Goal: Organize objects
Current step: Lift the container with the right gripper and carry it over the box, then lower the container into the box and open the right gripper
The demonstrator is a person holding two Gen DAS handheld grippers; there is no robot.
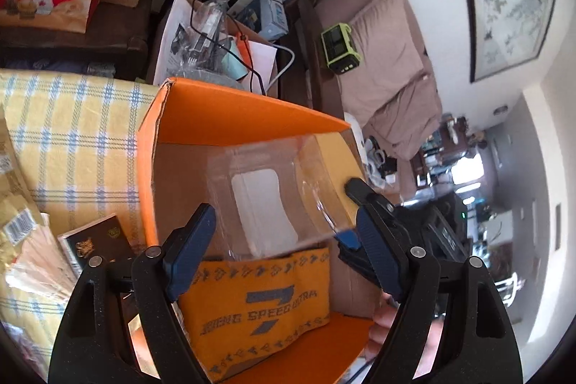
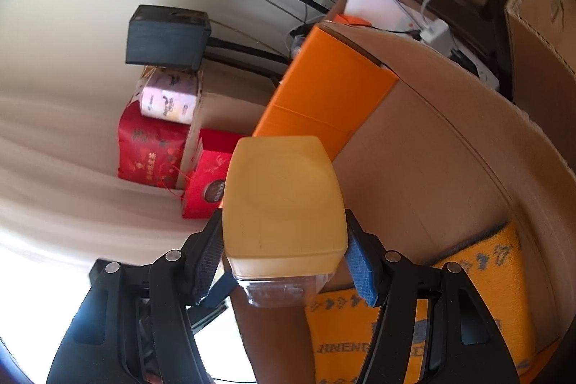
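The right tool (image 2: 284,251) is clamped on a clear plastic container (image 2: 284,290) by its yellow lid (image 2: 284,197), one blue ribbed pad pressed to each side of the lid. The lid is smooth, matte and squarish with rounded corners; the body below it is see-through and glossy. In the left wrist view the same container (image 1: 273,200) hangs over the open orange cardboard box (image 1: 223,110), its transparent wall showing a white rectangular label, with the right tool (image 1: 363,204) gripping it from the box's right edge.

The left tool (image 1: 284,247) is spread wide and holds nothing; its blue pads stand on either side of the container's lower end (whether either pad touches it cannot be told).

The box has bright orange outer faces and plain brown corrugated inner walls. On its floor, near the closest wall, lies an orange knitted cloth (image 1: 262,308) with grey woven lettering and arrow borders. The box sits against a yellow checked cloth (image 1: 72,139) with blue stripes.
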